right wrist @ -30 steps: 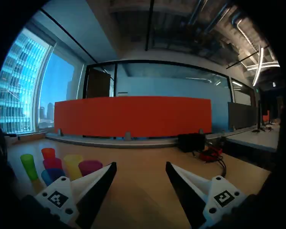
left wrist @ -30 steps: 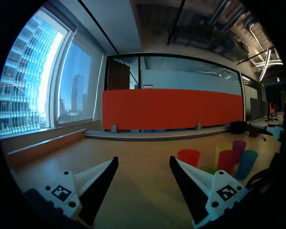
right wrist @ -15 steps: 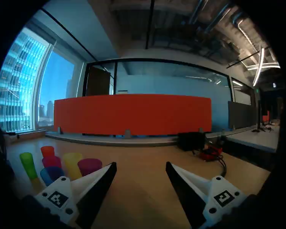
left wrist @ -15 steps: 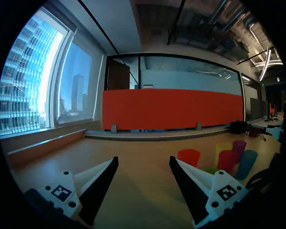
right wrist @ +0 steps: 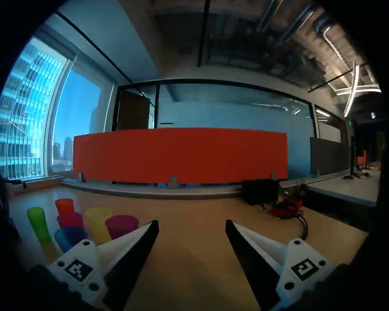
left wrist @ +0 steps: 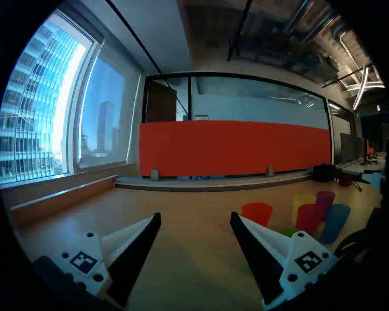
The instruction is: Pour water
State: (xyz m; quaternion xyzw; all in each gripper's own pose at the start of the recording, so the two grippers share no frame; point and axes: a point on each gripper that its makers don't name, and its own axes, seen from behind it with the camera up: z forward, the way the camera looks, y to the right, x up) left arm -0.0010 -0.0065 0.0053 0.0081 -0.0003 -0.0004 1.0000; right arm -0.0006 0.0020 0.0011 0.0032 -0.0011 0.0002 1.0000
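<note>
Low over the wooden bench (left wrist: 189, 205), the left tongs (left wrist: 195, 216) are held level, spread wide with nothing between them, and point toward the orange partition (left wrist: 236, 147). The coloured cups (left wrist: 307, 217) stand clustered on the bench just to the right of the right finger. The right tongs (right wrist: 191, 224) are level too, likewise spread and empty, and the coloured cups (right wrist: 97, 222) stand just beyond the left finger.
</note>
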